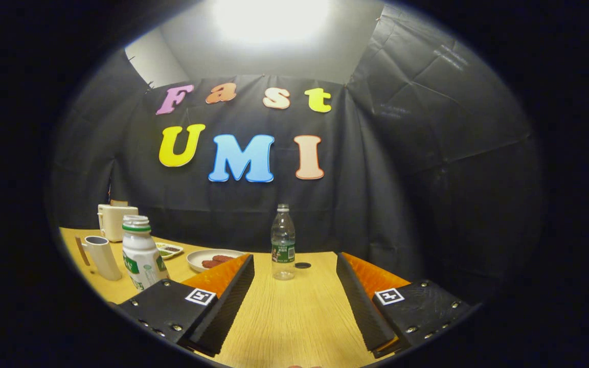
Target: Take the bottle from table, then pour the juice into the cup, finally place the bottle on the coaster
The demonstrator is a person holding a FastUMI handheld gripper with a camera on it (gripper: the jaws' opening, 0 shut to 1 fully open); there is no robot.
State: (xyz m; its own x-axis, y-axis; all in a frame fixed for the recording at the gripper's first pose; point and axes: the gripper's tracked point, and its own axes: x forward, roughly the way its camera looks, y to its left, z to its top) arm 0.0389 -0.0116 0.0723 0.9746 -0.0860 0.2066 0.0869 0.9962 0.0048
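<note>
The gripper [294, 296] has its fingers wide apart, empty. The clear bottle [283, 243] stands just beyond them; approach straight, low, and close around its middle.

Stood on a pale wood-grain table [284, 317], smooth and faintly shiny: a clear glossy plastic bottle [283, 245], an opaque white plastic bottle [141, 255] with printed wrap, a matt cream cup [101, 255], a glazed white plate [207, 257]. Hung behind, creased matt black cloth [427, 153]. Gaped wide, ribbed matt fingers [233, 301] of the gripper [294, 286].
</note>
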